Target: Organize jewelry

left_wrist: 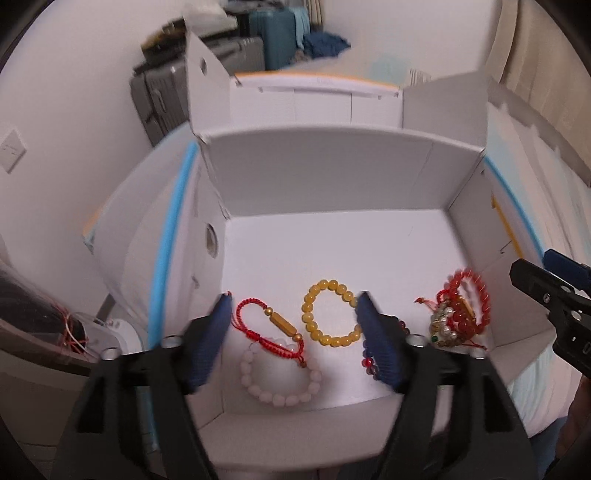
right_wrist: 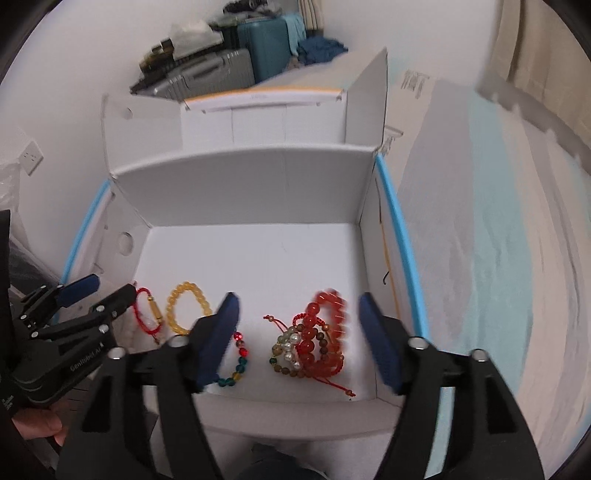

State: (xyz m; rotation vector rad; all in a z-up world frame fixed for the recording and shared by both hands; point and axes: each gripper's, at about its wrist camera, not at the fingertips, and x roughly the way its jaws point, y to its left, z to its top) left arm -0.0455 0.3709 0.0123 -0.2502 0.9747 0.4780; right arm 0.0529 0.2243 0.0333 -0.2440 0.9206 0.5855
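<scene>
An open white cardboard box [left_wrist: 325, 173] holds the jewelry on its floor. My left gripper [left_wrist: 294, 295] hangs open above it, with nothing between its fingers. Below it lie a red cord bracelet [left_wrist: 271, 325] with a gold tube bead, a yellow bead bracelet [left_wrist: 309, 295] and a pale pink bead bracelet [left_wrist: 280, 397]. A multicoloured bead bracelet [left_wrist: 369, 363] is partly hidden behind the right finger. My right gripper [right_wrist: 298, 295] is open over a tangled pile of red bead bracelets [right_wrist: 325, 332], not touching it. The multicoloured bracelet [right_wrist: 242, 354] lies left of the pile.
A second white box [left_wrist: 314, 103] stands behind the first, its flaps up. Suitcases [left_wrist: 273, 33] are stacked against the back wall. A pale blue bed cover [right_wrist: 498, 258] spreads to the right. A plastic-wrapped bundle [left_wrist: 33, 314] sits at the left. A hand [right_wrist: 40, 424] holds the left gripper.
</scene>
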